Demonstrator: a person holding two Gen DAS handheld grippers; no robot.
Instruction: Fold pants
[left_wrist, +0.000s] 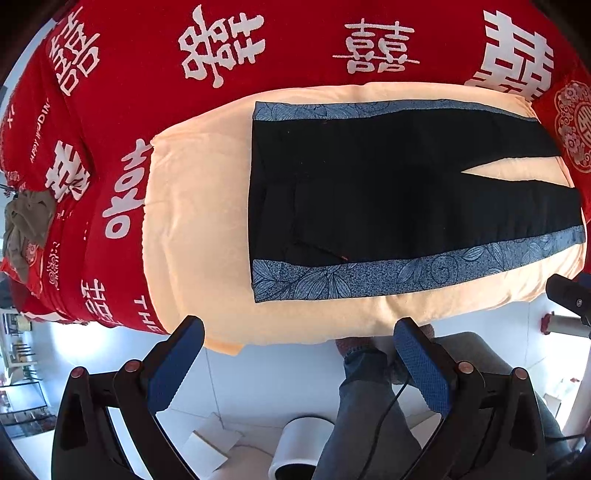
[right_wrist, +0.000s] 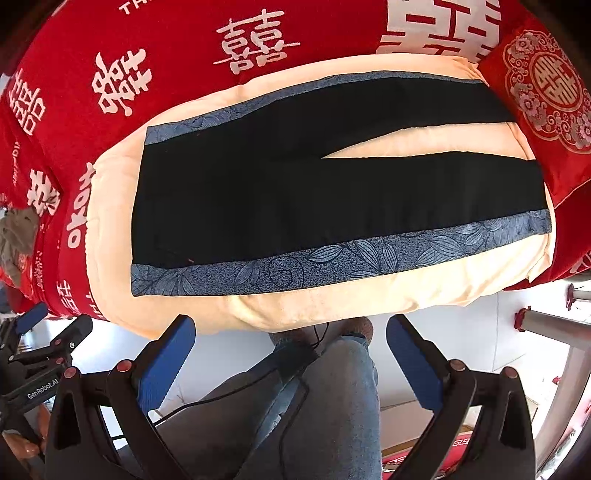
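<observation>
**Both grippers spread wide, held short of the bed; pants flat and unfolded**

Left gripper (left_wrist: 299, 332) sits nearest the lens: blue-padded fingers (left_wrist: 173, 369) splayed wide, nothing between them, held off the near edge of the cream blanket (left_wrist: 199, 206), not touching it. Right gripper (right_wrist: 291, 328) same pose: fingers (right_wrist: 166, 363) wide apart, empty, short of the blanket edge. In the right wrist view the left gripper shows again at far left, partly cut off.

Below and between the fingers: person's jeans leg (right_wrist: 343, 398), a black cable (right_wrist: 236, 400) across grey fabric, white tiled floor (left_wrist: 258, 373). White cylinder on the floor (left_wrist: 303, 443), cut off; cannot tell what it is.

Pants (left_wrist: 388, 188), black with blue leaf-print side stripes (left_wrist: 406, 273), lie spread flat on the cream blanket, waistband to the left, legs running right with a narrow wedge of blanket between them. Leg ends are at the right edge of the blanket.

Beyond: red bedspread (left_wrist: 177, 110) with white characters, red patterned pillow (right_wrist: 546, 96) at right, crumpled grey-brown cloth (left_wrist: 27, 221) at far left.
</observation>
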